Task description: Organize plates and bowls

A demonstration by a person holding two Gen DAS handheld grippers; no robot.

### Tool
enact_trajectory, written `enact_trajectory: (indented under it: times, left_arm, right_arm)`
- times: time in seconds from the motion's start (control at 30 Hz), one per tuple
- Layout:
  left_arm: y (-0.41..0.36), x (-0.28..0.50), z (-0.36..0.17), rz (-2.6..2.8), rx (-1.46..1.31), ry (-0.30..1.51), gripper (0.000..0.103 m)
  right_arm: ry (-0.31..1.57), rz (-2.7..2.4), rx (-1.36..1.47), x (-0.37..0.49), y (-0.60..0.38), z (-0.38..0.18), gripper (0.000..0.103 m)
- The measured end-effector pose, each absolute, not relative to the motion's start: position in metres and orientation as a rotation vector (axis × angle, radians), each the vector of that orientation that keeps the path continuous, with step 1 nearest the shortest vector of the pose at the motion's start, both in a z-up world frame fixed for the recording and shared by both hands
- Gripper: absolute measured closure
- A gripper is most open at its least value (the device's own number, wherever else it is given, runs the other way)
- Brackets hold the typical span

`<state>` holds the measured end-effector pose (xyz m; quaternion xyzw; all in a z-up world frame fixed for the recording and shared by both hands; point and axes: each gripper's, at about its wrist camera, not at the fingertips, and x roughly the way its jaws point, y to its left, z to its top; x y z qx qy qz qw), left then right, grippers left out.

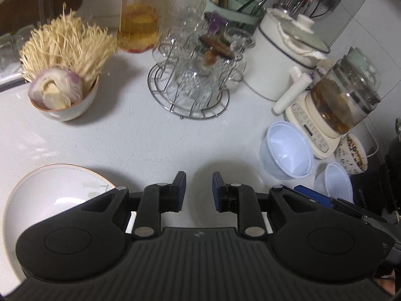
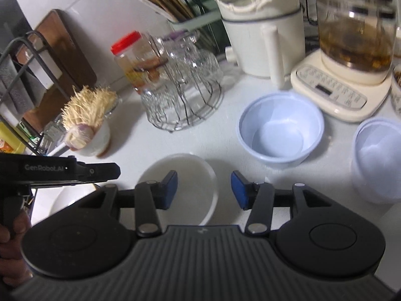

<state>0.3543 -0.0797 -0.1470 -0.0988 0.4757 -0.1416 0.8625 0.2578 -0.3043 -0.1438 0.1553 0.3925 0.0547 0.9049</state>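
Note:
A white plate [image 1: 50, 190] with a thin orange rim lies on the white counter, low left in the left wrist view. My left gripper [image 1: 199, 190] is open and empty beside it, to its right. Two pale blue plastic bowls [image 1: 285, 150] [image 1: 335, 181] sit at the right. In the right wrist view, my right gripper [image 2: 204, 188] is open above a small white dish [image 2: 190, 183]. A blue bowl [image 2: 280, 128] stands just beyond it, and another [image 2: 376, 160] at the right. The left gripper's body [image 2: 62, 171] shows at the left.
A bowl of garlic and dried noodles [image 1: 62, 75], a red-lidded jar [image 1: 140, 15], a wire rack of glasses [image 1: 195, 75], a white pot [image 1: 283, 55], a glass kettle on a cream base [image 1: 343, 100] and a patterned cup [image 1: 351, 154] crowd the back and right.

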Motion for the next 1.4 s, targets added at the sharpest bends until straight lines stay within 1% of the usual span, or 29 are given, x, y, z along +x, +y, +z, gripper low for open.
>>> enact_trajectory:
  times: [0.67, 0.83, 1.0, 1.17, 1.4]
  left_arm:
    - [-0.077, 0.29, -0.037, -0.361, -0.15, 0.919, 0.078]
    - [-0.069, 0.283, -0.03, -0.424, -0.138, 0.902, 0.078]
    - [-0.058, 0.285, -0.029, -0.484, -0.122, 0.889, 0.078]
    - [-0.045, 0.289, -0.029, -0.548, -0.121, 0.886, 0.078]
    - [-0.034, 0.3, -0.024, -0.599, -0.108, 0.862, 0.078]
  right_arm:
    - [0.665, 0.076, 0.304, 0.197, -0.301, -0.042, 0.052]
    - [0.611, 0.017, 0.305, 0.182, -0.29, -0.026, 0.052]
    - [0.549, -0.049, 0.365, 0.173, -0.281, -0.018, 0.052]
    - [0.542, -0.129, 0.36, 0.165, -0.269, -0.018, 0.052]
    - [0.533, -0.207, 0.422, 0.158, -0.265, -0.023, 0.052]
